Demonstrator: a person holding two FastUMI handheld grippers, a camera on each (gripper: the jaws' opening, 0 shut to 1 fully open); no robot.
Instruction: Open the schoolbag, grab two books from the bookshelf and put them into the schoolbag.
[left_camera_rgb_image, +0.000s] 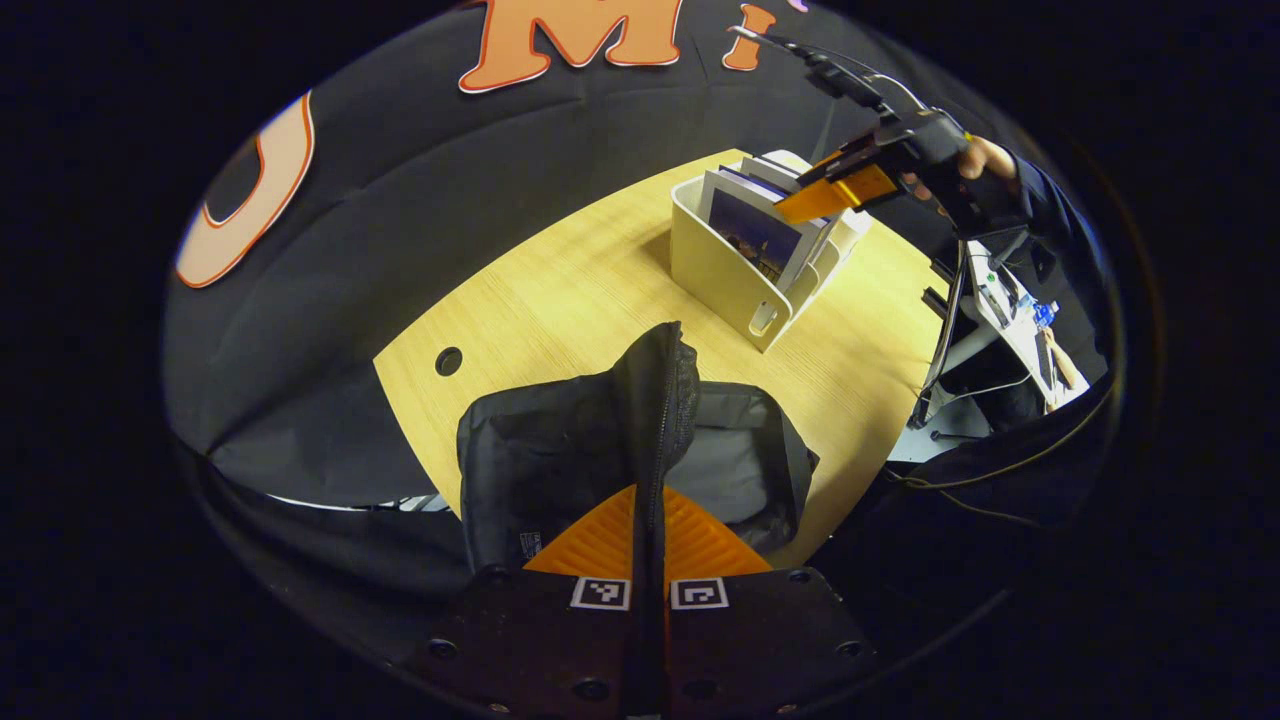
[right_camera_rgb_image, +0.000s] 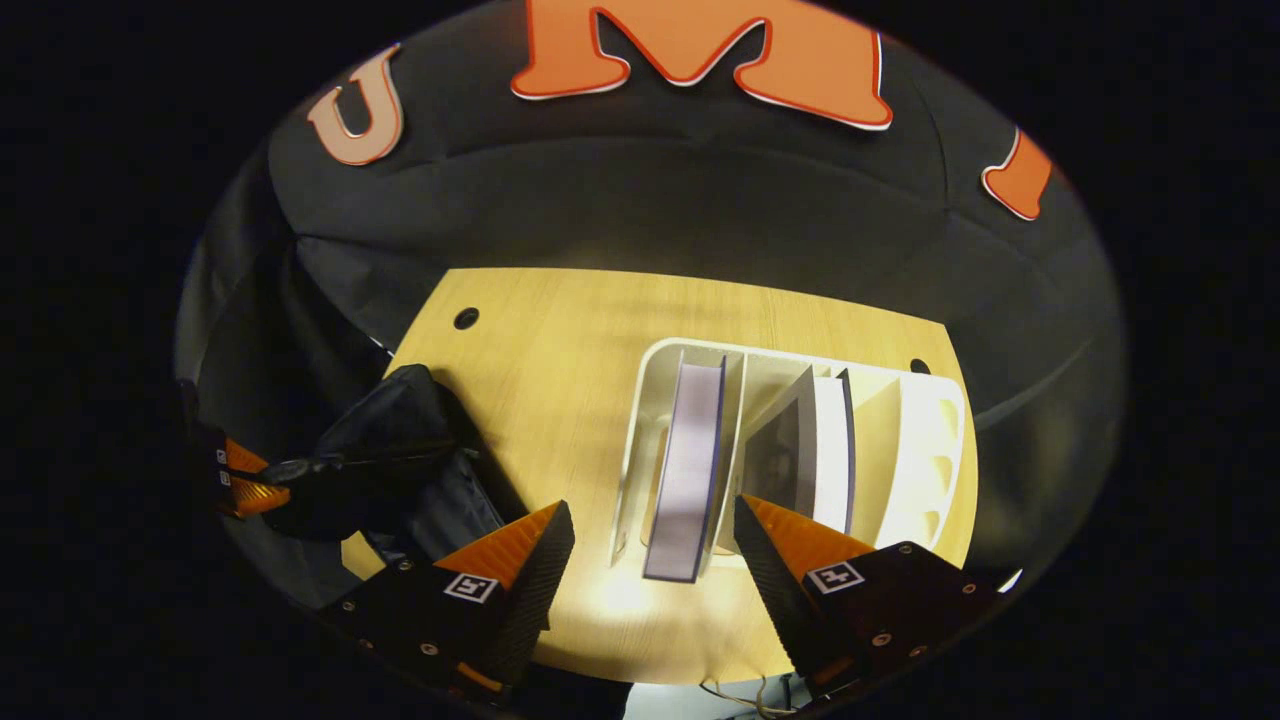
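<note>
A black schoolbag (left_camera_rgb_image: 560, 450) lies on the wooden table (left_camera_rgb_image: 560, 290). My left gripper (left_camera_rgb_image: 650, 500) is shut on the bag's zippered edge (left_camera_rgb_image: 668, 390) and holds it up, so the grey lining shows beside it. The cream bookshelf (left_camera_rgb_image: 720, 275) stands farther back with several books (left_camera_rgb_image: 760, 235) upright in it. A hand (left_camera_rgb_image: 985, 160) holds my right gripper (left_camera_rgb_image: 835, 195) just above them. In the right gripper view, my right gripper (right_camera_rgb_image: 652, 508) is open, its fingers either side of a purple-edged book (right_camera_rgb_image: 690, 450). Two more books (right_camera_rgb_image: 815, 440) lean in the bookshelf (right_camera_rgb_image: 930, 450).
The table has a round cable hole (left_camera_rgb_image: 449, 361) at its left side and another (right_camera_rgb_image: 466, 319) near its far edge. A desk with equipment (left_camera_rgb_image: 1010, 310) and cables sits beyond the table's right edge. Black cloth hangs behind the table.
</note>
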